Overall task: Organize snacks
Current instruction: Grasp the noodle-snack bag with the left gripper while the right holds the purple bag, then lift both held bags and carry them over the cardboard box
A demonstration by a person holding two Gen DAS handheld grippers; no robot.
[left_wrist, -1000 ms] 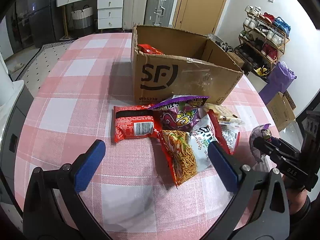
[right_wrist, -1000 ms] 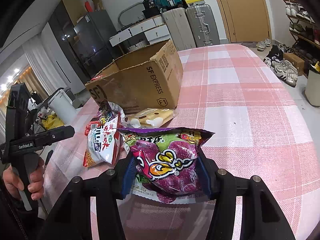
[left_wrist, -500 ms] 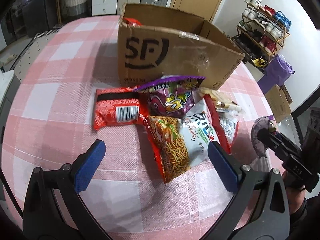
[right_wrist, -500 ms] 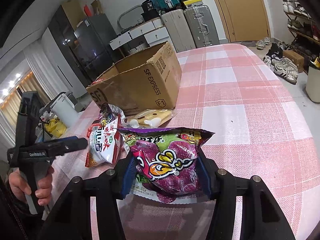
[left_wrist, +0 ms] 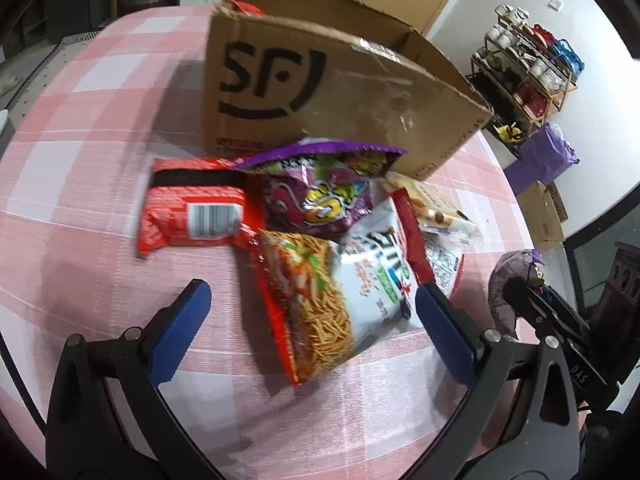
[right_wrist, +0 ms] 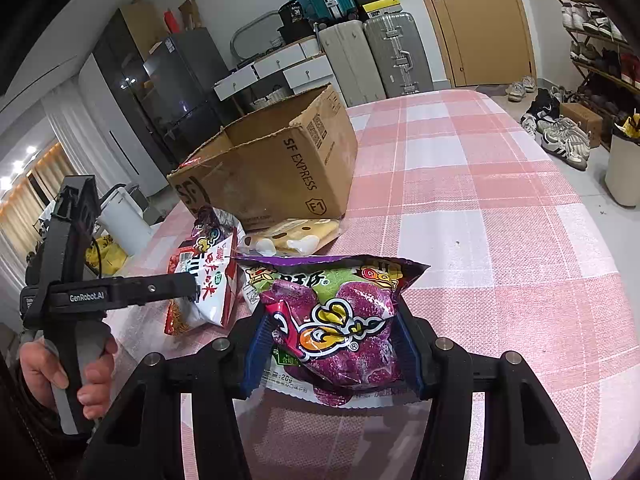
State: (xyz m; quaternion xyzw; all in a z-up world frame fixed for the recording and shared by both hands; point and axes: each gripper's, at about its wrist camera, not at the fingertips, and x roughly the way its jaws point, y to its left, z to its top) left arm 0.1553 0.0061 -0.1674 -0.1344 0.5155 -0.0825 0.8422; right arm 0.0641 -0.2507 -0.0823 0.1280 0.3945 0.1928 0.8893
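Right gripper has its jaws clamped on a purple snack bag, blue pads pressing both sides, bag held just above the pink-check desk; in the left wrist view the same bag shows only as a purple crumple at far right. Left gripper jaws wide apart, nothing between them, hovering low over the desk in front of the snack pile, person's hand on its handle. Pile sits just in front of the cardboard box: a second purple bag on top leaning near the box wall, red packet with barcode to its left lying flat, noodle snack bag red/white nearest the left gripper, yellow biscuit pack to the right, touching the box corner area. Box is open on top, a red packet edge showing inside at its far left corner. Left view is a bit motion-blurred
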